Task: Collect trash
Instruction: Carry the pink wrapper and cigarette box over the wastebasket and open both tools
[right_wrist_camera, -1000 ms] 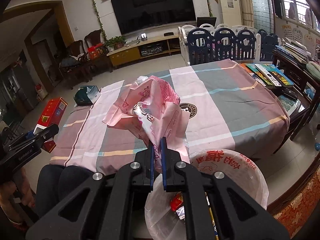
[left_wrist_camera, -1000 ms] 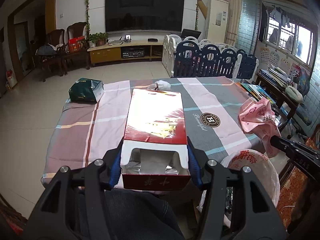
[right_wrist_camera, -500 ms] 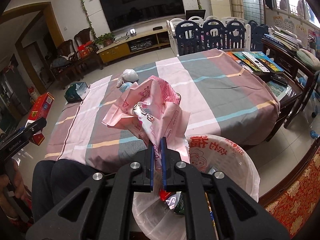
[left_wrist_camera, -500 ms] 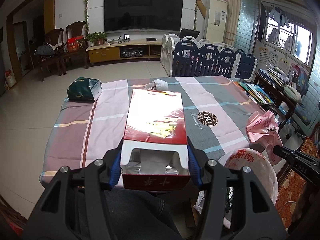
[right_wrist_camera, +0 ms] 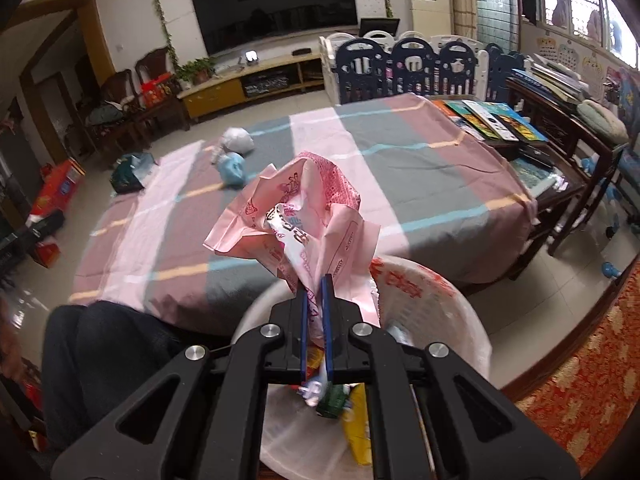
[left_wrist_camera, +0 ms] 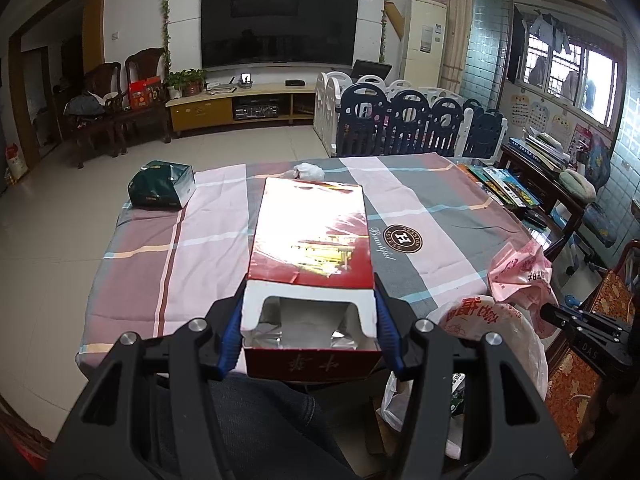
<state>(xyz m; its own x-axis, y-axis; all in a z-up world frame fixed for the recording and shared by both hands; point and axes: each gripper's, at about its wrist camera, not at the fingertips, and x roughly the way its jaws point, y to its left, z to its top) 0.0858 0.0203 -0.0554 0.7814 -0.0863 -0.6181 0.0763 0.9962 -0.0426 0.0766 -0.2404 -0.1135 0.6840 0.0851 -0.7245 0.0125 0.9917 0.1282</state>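
Nearest, in the right wrist view: right gripper clamped on a crumpled pink bag, blue pads pinching its lower fold, the rest of the bag bunched up above the fingertips. Directly below and beyond the jaws, a white-lined bin, with yellow, green and red wrappers inside. Bag held over the bin's near rim, not yet inside. Dark trouser leg at lower left.

In the left wrist view: left gripper closed on a red box, one blue pad pressed against each side, torn-open white end with silvery lining facing the camera. Box held above the near edge of the table, which wears a pink and grey striped cloth. To the right, the bin again, the pink bag above its rim.

Farther out on the cloth: a blue wad just in front of a white wad, and a green pack near the far left corner. Books laid along a side table at the right.

Beyond the table: a blue and white playpen fence, a low cabinet with a large dark TV above it, wooden chairs at the left wall.
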